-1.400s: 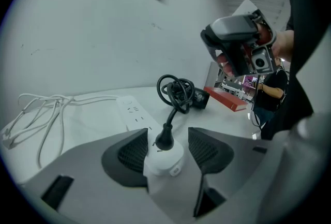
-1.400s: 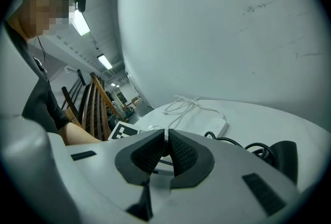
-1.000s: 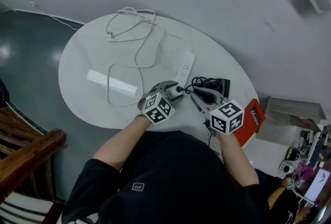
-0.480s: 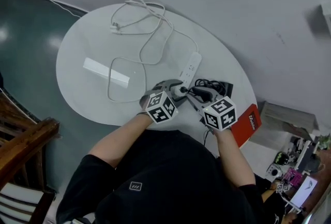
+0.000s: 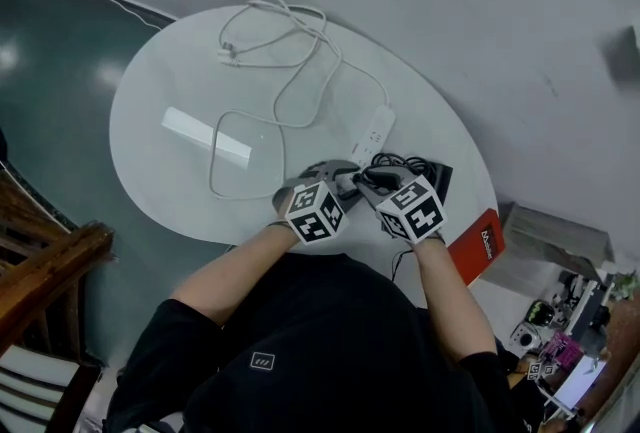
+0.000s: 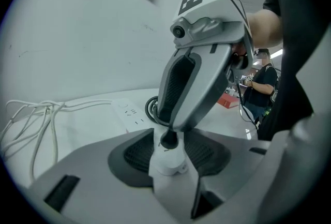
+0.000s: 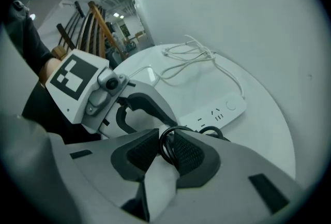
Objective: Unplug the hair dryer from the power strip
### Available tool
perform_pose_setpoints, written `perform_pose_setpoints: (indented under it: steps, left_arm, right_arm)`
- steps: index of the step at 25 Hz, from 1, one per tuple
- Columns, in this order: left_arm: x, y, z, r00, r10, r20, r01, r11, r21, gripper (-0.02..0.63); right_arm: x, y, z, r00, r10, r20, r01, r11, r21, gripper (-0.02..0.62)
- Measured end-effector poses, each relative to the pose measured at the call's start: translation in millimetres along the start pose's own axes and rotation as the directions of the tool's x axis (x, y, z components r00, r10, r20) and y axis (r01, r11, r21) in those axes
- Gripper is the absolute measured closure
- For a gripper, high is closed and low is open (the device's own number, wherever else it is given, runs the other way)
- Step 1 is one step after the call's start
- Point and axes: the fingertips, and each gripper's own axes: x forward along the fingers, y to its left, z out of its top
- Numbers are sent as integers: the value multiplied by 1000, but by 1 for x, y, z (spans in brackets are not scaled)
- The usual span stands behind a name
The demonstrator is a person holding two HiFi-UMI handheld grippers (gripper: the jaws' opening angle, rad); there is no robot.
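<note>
Nearby, a white cord (image 5: 290,71) loops by the worktop's (image 5: 160,91) far edge, with a red book (image 5: 478,239) at its right edge. The power strip (image 5: 375,133) runs near-to-far. The left hand-held gripper (image 5: 345,181), jaws just closing, clamps the strip's near end. The right hand-held gripper (image 5: 366,183) pinches the black cord (image 7: 168,145) of the hair dryer (image 5: 428,171).

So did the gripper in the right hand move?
Yes. The right gripper has slid away from the red box toward the power strip's near end, and it grips the black cord.
</note>
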Motion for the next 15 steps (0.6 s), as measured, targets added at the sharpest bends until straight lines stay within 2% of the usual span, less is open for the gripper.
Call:
perform_pose_setpoints:
  steps: [2, 7, 9, 12, 15]
  left_arm:
    - [2, -1, -2, 1000, 15, -16, -14, 999, 36, 397]
    - [4, -4, -4, 1000, 5, -14, -3, 996, 88, 392]
    - [4, -4, -4, 1000, 7, -11, -6, 996, 89, 390]
    - [4, -3, -4, 1000, 20, -4, -19, 998, 56, 391]
    - [5, -3, -3, 999, 31, -13, -30, 997, 65, 428]
  right_arm:
    - [3, 2, -5, 999, -6, -43, 4, 999, -52, 492]
    - [7, 2, -12, 994, -6, -113, -7, 994, -111, 501]
    - [8, 3, -13, 989, 8, -145, -28, 990, -139, 506]
    - [8, 3, -11, 990, 35, -139, -54, 989, -139, 513]
    - [5, 3, -15, 989, 22, -145, -44, 988, -149, 521]
